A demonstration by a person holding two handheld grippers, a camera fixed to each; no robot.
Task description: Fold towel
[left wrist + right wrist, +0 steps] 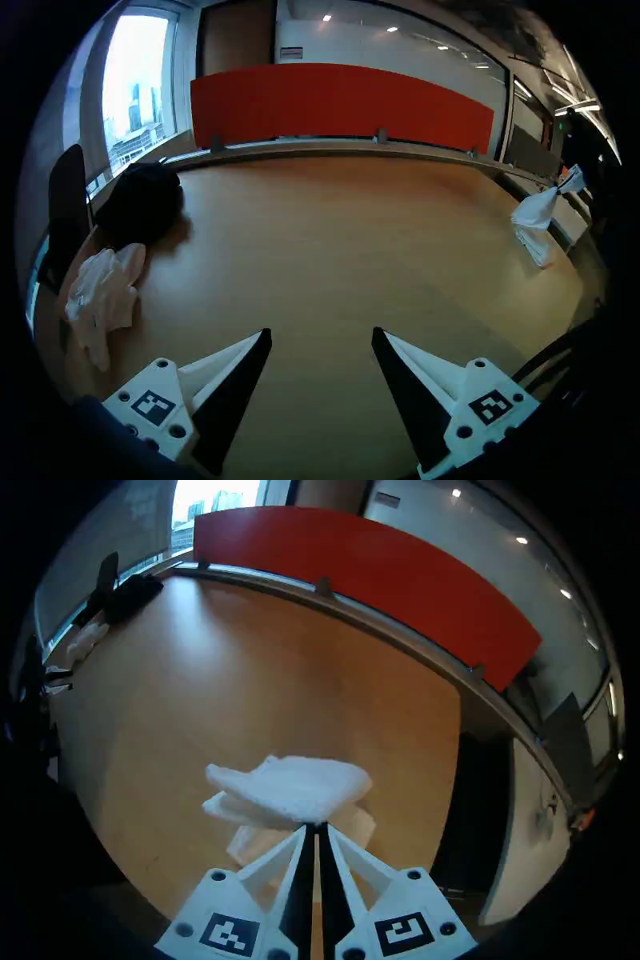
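Pinching white towel (292, 788), right hand-held gripper (317, 828) closed, left hand-held gripper (322, 336) spread

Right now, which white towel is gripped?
The towel pinched by the right gripper; the crumpled towel beside the black bag lies loose.
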